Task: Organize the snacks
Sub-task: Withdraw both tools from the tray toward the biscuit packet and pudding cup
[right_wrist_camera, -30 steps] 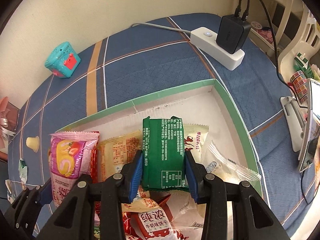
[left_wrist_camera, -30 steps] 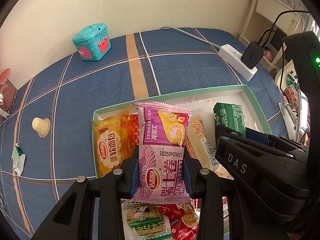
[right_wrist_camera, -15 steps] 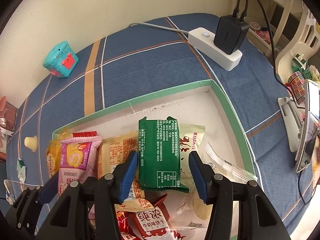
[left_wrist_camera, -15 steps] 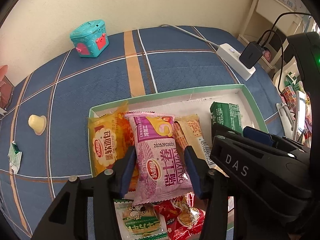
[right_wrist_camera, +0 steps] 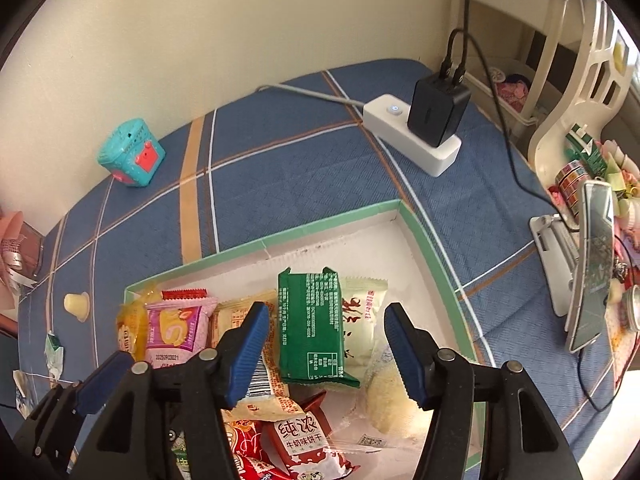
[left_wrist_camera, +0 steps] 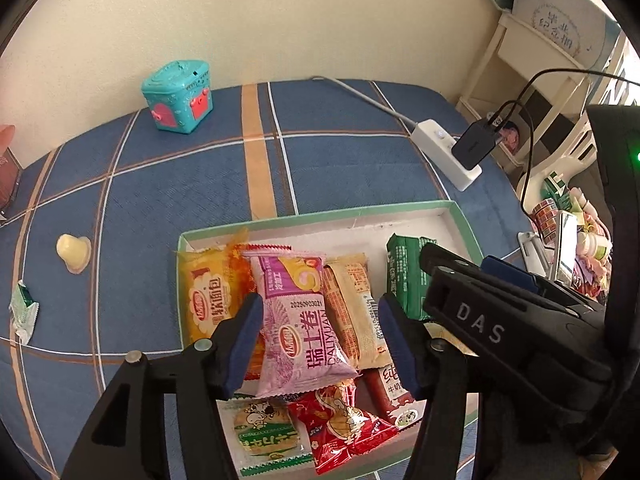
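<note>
A shallow green-rimmed white box on the blue plaid cloth holds several snack packets. The pink swiss-roll packet lies in it, between the opening jaws of my left gripper, whose pads stand clear of it. The green packet lies flat farther right, under my right gripper; its jaws are opening too and do not touch it. A yellow bread packet lies at the box's left end. Both grippers hang just above the box.
A teal toy box stands near the wall. A white power strip with a black charger sits back right. A pale jelly cup and a small green wrapper lie left. A phone on a stand is at the right edge.
Both grippers opened and let go: the pink packet and the green packet now lie loose in the box. Both grippers have lifted slightly away from the snacks.
</note>
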`<state>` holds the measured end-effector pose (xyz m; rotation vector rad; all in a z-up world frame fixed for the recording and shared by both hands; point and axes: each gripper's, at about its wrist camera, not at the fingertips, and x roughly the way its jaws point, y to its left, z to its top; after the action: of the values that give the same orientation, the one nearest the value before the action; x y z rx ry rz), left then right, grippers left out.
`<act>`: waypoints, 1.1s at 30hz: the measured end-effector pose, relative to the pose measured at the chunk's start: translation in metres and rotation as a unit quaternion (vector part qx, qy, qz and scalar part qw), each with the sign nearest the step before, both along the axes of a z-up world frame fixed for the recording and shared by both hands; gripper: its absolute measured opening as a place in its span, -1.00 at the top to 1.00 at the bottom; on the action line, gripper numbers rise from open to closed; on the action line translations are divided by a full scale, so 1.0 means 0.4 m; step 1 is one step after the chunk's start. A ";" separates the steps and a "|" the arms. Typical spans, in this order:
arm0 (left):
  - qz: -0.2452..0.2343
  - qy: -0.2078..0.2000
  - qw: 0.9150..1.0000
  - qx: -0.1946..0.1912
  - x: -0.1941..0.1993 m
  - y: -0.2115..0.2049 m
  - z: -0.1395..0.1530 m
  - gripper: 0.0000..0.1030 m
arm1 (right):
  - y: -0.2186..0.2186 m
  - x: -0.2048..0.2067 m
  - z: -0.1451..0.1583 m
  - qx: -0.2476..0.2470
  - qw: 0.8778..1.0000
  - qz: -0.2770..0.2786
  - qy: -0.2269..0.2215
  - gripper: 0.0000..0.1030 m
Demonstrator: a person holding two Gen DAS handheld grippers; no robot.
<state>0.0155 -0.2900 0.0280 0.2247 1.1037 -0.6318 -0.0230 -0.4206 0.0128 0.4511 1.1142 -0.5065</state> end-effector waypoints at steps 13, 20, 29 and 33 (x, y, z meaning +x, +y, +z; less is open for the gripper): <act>0.090 -0.001 0.995 -0.031 0.089 0.128 0.032 -0.19 | 0.001 -0.005 0.045 -0.012 1.000 -0.003 -0.018 -0.24; 0.138 -0.004 0.990 -0.031 0.132 0.200 0.031 -0.24 | 0.025 0.008 0.049 -0.017 1.000 0.010 -0.017 -0.24; 0.169 -0.017 0.985 -0.017 0.150 0.225 0.011 -0.79 | 0.044 0.025 0.031 -0.011 1.000 0.020 -0.014 -0.65; 0.175 -0.027 0.984 -0.005 0.153 0.229 0.004 -0.82 | 0.048 0.029 0.020 -0.006 1.000 0.023 -0.011 -0.76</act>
<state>0.0766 -0.1984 0.0296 0.0357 1.0557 -0.3159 -0.0115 -0.4013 0.0207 0.4178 1.0967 -0.4662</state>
